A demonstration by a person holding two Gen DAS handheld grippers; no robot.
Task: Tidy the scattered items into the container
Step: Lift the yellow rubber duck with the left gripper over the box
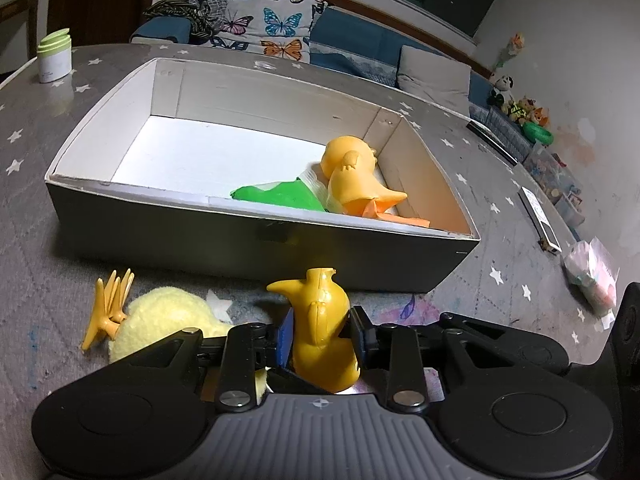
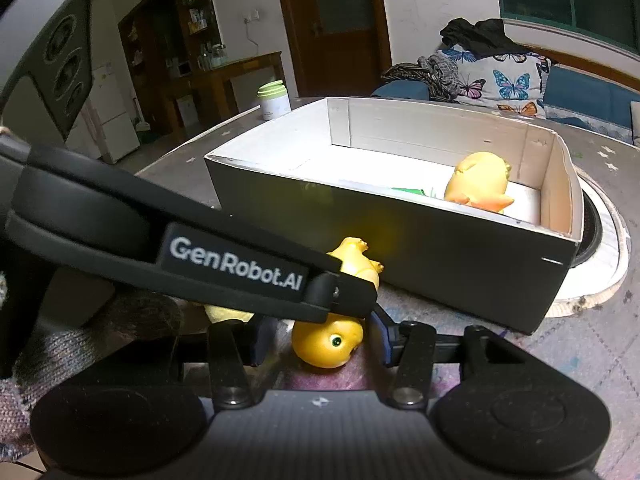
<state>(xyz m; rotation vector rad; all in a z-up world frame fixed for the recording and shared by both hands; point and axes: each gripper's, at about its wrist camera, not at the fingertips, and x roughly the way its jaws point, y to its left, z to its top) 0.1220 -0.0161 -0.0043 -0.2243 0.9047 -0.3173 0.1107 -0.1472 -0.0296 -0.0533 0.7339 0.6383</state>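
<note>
My left gripper (image 1: 320, 338) is shut on an orange-yellow plastic duck toy (image 1: 322, 332), held just in front of the near wall of the open cardboard box (image 1: 256, 236). A fluffy yellow chick with orange feet (image 1: 160, 316) lies on the table to its left. Inside the box lie another orange duck (image 1: 352, 178) and a green packet (image 1: 280, 196). In the right wrist view the same held duck (image 2: 330, 340) lies between my right gripper's (image 2: 320, 340) open fingers, with the left gripper's body (image 2: 224, 268) crossing above it. The box (image 2: 400, 248) stands just beyond.
A white jar with a green lid (image 1: 54, 60) stands at the table's far left. A wrapped packet (image 1: 592, 276) and a flat white box (image 1: 538, 220) lie at the right. A round mat (image 2: 600, 248) lies under the box's right end. A sofa with cushions is behind the table.
</note>
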